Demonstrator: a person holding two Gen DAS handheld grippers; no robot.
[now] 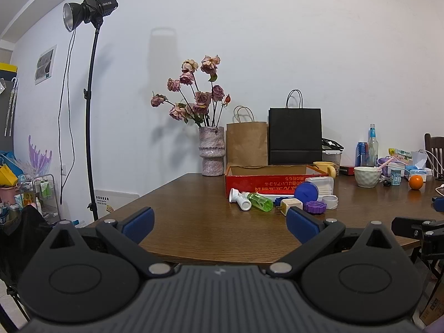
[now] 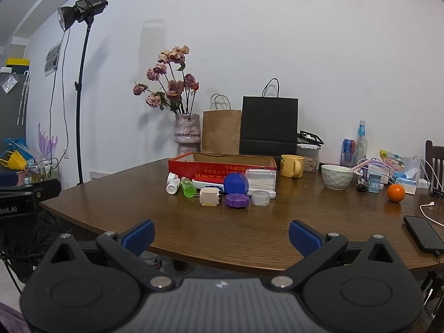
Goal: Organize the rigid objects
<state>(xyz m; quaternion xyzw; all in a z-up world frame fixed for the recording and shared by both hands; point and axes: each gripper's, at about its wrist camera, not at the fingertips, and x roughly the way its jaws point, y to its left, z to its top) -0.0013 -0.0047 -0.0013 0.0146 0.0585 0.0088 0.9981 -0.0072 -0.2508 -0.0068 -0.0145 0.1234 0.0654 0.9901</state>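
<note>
**A:** Rigid objects for sorting lie in one small heap in the middle of both frames, just in front of the red box. What do you hold now?

**B:** Nothing. My left gripper is spread wide with only bare table between its blue pads, and my right gripper is the same. Both hang at the near edge of the table, well apart from the heap.

**A:** Why do the things lie so close to the box?

**B:** I judge the box is where they should go. Its top is open and, as far as I can see inside, it looks empty, so nothing seems sorted yet. The green bottle and the white bottle lie on their sides at the left of the heap. The purple lid is flat on the table, and the blue round case stands on its edge behind it, seeming to lean on the clear plastic case.

**A:** Which one first?

**B:** Maybe the cream square block or the small white cup. They are at the front of the heap, so my pads can reach them without pushing the others.
</note>
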